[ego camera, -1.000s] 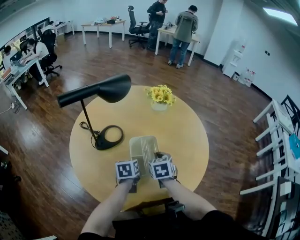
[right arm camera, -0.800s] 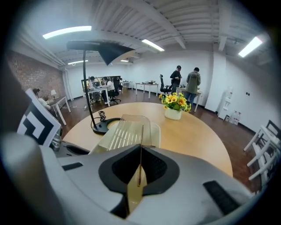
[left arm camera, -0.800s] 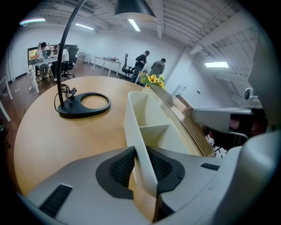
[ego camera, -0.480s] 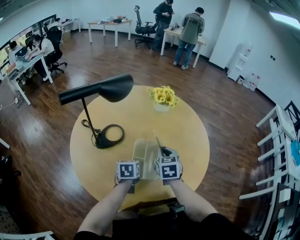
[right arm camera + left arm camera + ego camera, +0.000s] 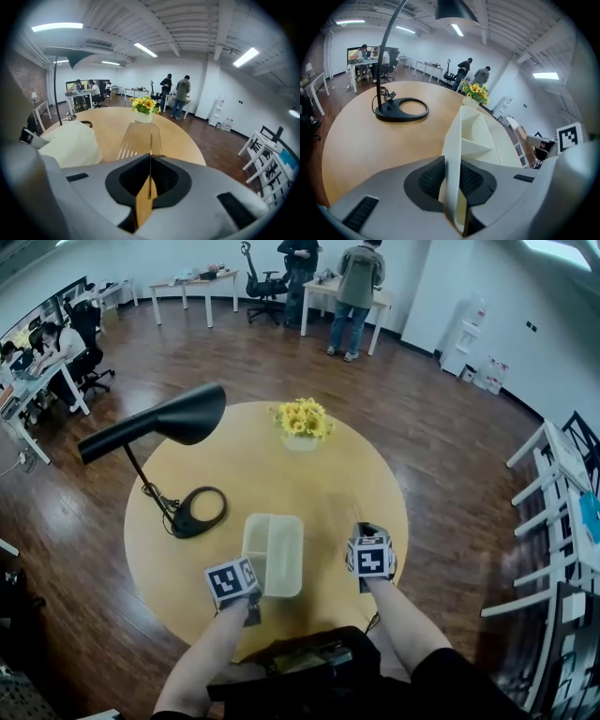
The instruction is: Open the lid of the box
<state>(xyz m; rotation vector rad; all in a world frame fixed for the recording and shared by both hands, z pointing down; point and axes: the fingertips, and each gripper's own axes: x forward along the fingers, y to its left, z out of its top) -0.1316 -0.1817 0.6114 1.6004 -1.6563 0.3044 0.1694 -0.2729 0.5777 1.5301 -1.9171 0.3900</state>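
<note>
A white box (image 5: 273, 554) with inner dividers lies uncovered on the round wooden table (image 5: 216, 465). My left gripper (image 5: 249, 591) pinches the box's near left wall, and its jaws are opening. In the left gripper view the pads of this gripper (image 5: 451, 176) still sit against the thin white wall of the box (image 5: 480, 136). My right gripper (image 5: 362, 529) is to the right of the box, shut on the edge of the clear ribbed lid (image 5: 343, 507). In the right gripper view the lid (image 5: 138, 136) lies flat out from the gripper (image 5: 149, 180) over the table, with the box (image 5: 72, 143) at its left.
A black desk lamp stands left of the box on its ring base (image 5: 197, 512), its shade (image 5: 187, 413) above the table. A vase of yellow flowers (image 5: 300, 423) stands at the table's far side. People work at desks far off. White chairs (image 5: 553, 521) stand at the right.
My right gripper has swung to the right, taking the clear lid off the box. The box now lies uncovered. My left gripper stays at the box's near left edge.
</note>
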